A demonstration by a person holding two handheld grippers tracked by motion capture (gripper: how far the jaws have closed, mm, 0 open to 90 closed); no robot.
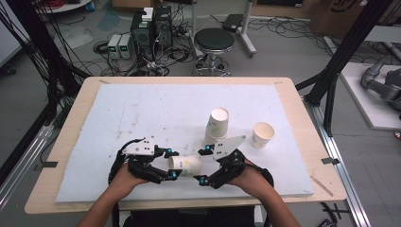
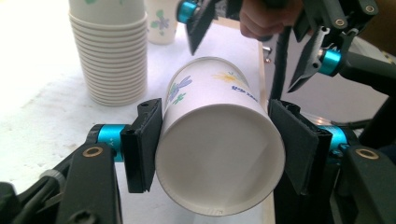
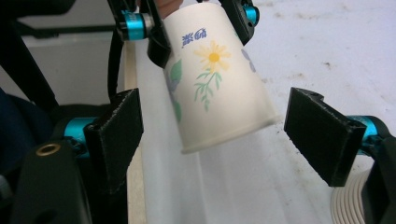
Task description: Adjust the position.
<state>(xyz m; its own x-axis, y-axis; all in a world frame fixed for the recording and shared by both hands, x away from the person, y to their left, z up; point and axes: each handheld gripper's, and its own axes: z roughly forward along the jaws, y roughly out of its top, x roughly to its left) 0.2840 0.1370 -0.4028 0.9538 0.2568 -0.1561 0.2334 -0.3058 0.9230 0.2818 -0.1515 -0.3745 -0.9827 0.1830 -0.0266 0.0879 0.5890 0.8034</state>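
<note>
High view, cup: a paper cup (image 1: 185, 165) lies on its side above the white mat on the tabletop (image 1: 71, 123), between the two hands.
High view, left tongs (image 1: 169, 163): clamped on the open end of the cup.
High view, right tongs (image 1: 203, 165): apart, just beside the bottom end of the cup.
High view, other things: a stack of cups (image 1: 217, 124) and a single cup (image 1: 262, 135) stand behind, near each other.
Left gripper view, left tongs (image 2: 219, 149): both pads press on the cup (image 2: 219, 154) near its rim; the mouth faces the camera.
Left gripper view, background: the stack of cups (image 2: 109, 51) is at the left; the right tongs (image 2: 247, 44) stand open behind the cup.
Right gripper view, right tongs (image 3: 215, 128): wide apart, not touching the cup (image 3: 215, 79); its bottom end hangs between them.
</note>
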